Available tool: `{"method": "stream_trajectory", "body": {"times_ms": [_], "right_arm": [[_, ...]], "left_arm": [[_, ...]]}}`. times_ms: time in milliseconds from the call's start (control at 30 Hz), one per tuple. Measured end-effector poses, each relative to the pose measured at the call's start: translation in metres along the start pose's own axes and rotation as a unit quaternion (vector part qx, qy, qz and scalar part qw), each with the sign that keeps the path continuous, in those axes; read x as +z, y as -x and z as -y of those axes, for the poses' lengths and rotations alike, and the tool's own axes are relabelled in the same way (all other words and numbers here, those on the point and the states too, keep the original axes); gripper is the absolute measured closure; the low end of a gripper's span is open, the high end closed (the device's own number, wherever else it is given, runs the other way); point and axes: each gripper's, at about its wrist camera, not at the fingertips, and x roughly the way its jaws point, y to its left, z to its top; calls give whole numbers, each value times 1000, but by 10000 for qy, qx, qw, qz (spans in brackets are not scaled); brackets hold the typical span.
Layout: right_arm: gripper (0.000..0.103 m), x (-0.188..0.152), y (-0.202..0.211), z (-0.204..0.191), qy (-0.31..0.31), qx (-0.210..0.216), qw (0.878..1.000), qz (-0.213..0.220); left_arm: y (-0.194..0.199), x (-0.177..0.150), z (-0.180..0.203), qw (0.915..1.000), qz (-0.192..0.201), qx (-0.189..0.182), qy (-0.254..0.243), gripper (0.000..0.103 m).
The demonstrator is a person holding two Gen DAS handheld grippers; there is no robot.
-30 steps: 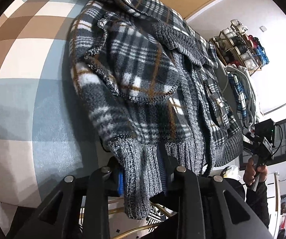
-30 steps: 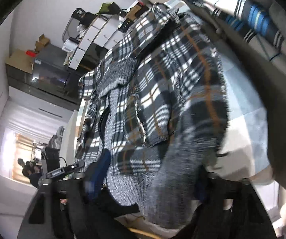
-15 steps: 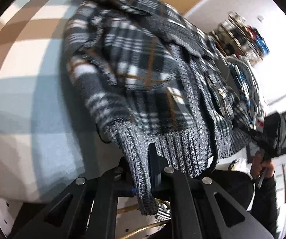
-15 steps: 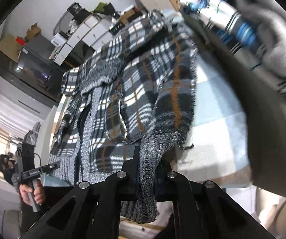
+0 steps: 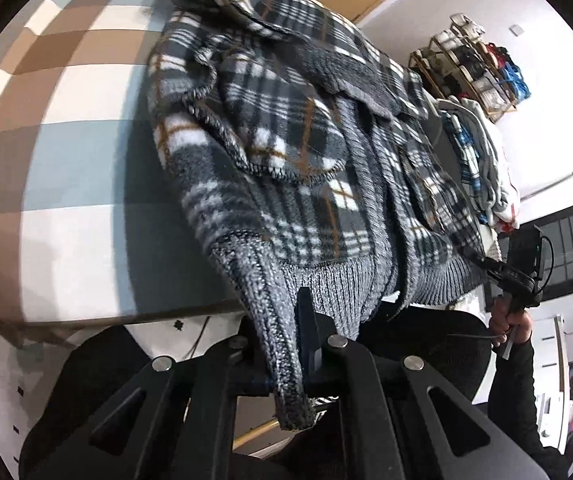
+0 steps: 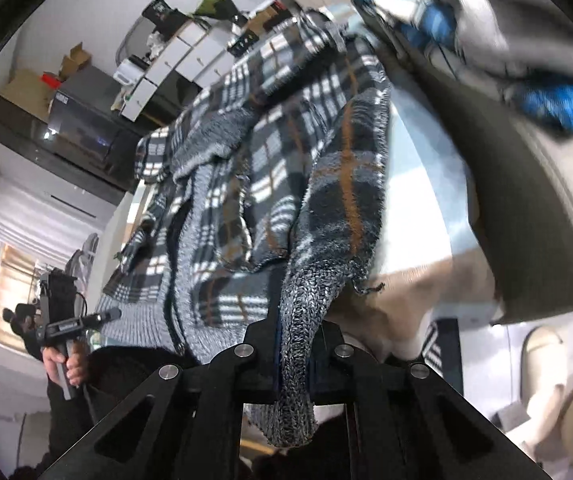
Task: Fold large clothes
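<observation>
A plaid fleece jacket (image 5: 286, 128) with grey ribbed knit hem lies on the checked bed cover (image 5: 46, 152), its hem hanging over the near edge. My left gripper (image 5: 286, 344) is shut on the left corner of the ribbed hem, and a strip of knit hangs down between the fingers. In the right wrist view the same jacket (image 6: 278, 168) stretches away, and my right gripper (image 6: 296, 354) is shut on the right corner of its hem. Across each view the other gripper shows in a hand: the right one (image 5: 514, 280), the left one (image 6: 66, 320).
A pile of folded clothes, white with blue stripes (image 5: 474, 152), sits beyond the jacket, close above the right gripper (image 6: 486, 40). A shelf rack (image 5: 474, 68) stands by the wall. Cabinets and a dark appliance (image 6: 82, 132) fill the far side. The bed edge (image 5: 126, 316) runs just ahead.
Both grippers have closed on the ribbed hem corners, which a second ago lay between open jaws. The left hem corner is now lifted slightly off the bed edge and pulled taut.
</observation>
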Motion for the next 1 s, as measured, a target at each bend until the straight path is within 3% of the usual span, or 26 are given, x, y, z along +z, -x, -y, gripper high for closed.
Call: {"method": "stream_trajectory", "body": {"times_ms": [267,333,433,500,600,700,867,1000], "right_arm": [[91,14,-13,6,183,181,9987,-450],[90,14,-15,6,264,167,9985,-461],[89,15,-21,12,93,276,9980,-562],[88,15,-25,15,28,298,9974,-651],[89,12,-24,16,-2,323,9971,-693],[92,6,-23,14,75,252,9971,-715],[93,3,-15,11,208,318,9975,-600],[93,10,-18,9,129,477,9966,-654]], "left_arm": [[-27,14,8,9993,-338,-154,-35,94],[-35,17,6,9988,-463,-156,40,76],[-38,18,5,9983,-409,-380,180,63],[-37,18,5,9982,-338,-471,182,62],[-34,14,5,9987,-288,-410,135,65],[-38,12,7,9994,-338,-16,112,96],[-39,5,7,9987,-500,88,76,98],[-38,10,6,9983,-530,-191,153,98]]}}
